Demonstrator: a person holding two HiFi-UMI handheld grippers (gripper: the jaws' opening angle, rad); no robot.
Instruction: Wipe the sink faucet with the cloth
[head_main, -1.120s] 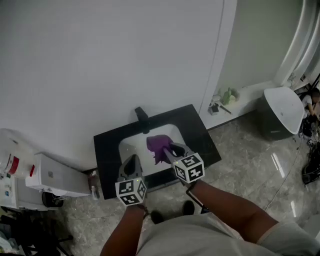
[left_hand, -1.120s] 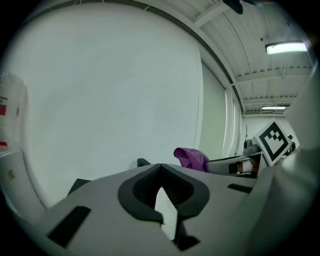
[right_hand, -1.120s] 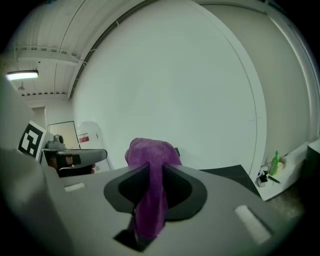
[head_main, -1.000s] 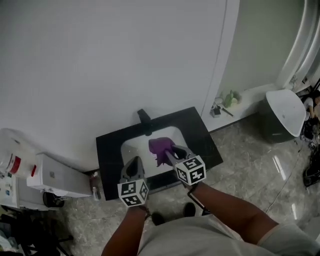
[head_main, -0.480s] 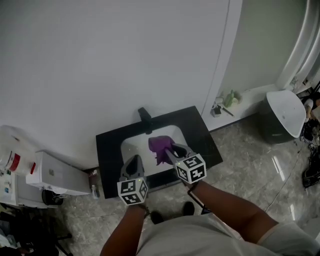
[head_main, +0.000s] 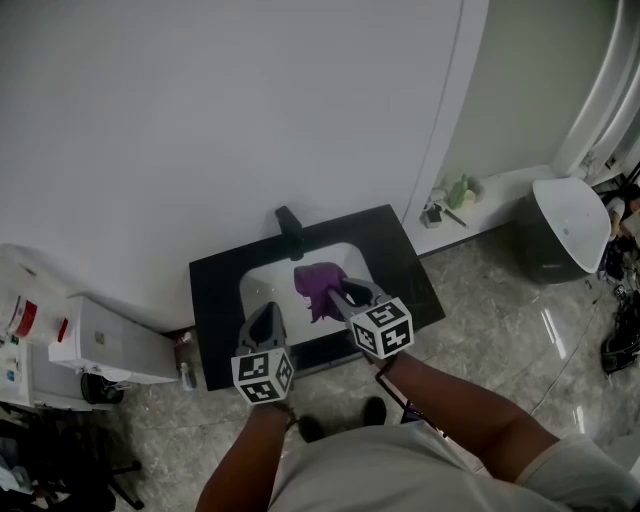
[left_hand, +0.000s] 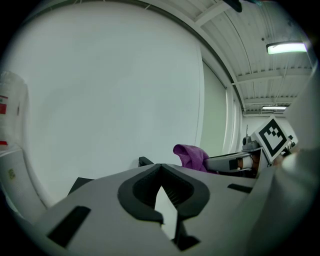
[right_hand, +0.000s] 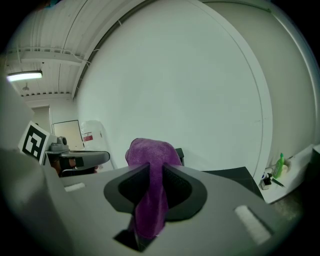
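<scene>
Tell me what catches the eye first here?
The bright purple cloth stands out, pinched in the right gripper over the white basin of a black countertop. The left gripper beside it is shut and empty; the black faucet stands at the basin's back edge.

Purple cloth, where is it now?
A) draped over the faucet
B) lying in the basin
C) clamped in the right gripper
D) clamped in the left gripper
C: the right gripper view shows the purple cloth pinched between the right gripper's jaws, while the left gripper holds nothing.
</scene>
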